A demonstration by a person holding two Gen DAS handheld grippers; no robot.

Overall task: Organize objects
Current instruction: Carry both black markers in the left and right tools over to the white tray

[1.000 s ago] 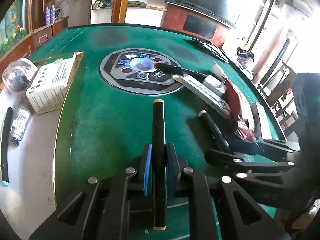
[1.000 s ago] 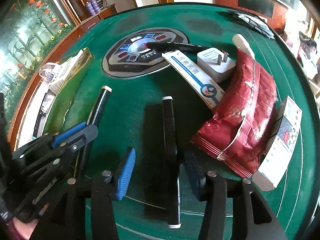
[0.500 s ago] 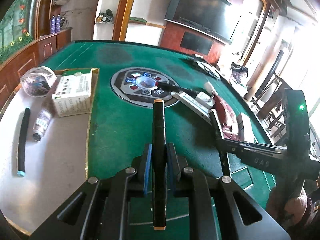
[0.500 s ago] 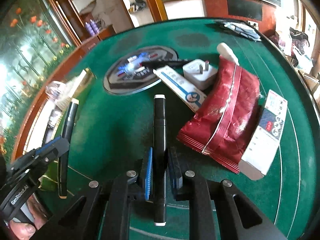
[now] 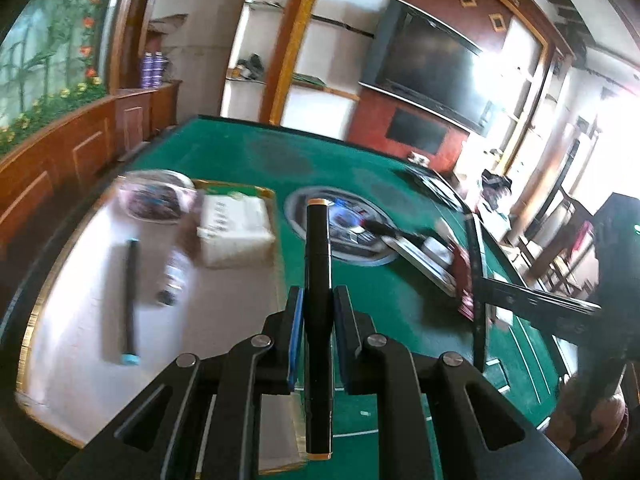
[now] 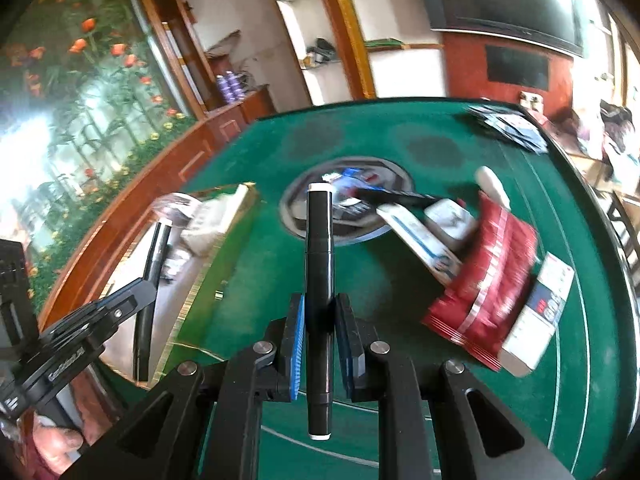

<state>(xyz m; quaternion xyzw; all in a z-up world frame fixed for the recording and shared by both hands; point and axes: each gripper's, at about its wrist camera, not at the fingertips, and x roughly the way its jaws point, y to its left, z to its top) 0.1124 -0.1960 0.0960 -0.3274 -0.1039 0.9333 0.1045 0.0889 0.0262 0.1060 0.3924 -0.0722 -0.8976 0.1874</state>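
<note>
A dark television hangs beyond the green table, beside shelves.

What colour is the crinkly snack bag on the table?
The snack bag is dark red with thin silver stripes, clearest in the right wrist view.

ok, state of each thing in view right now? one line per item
left tongs: shut on orange-capped marker, lifted
right tongs: shut on white-capped marker, lifted
blue-capped marker: lying flat on white mat
red packet: lying on green table, looks sealed
</note>
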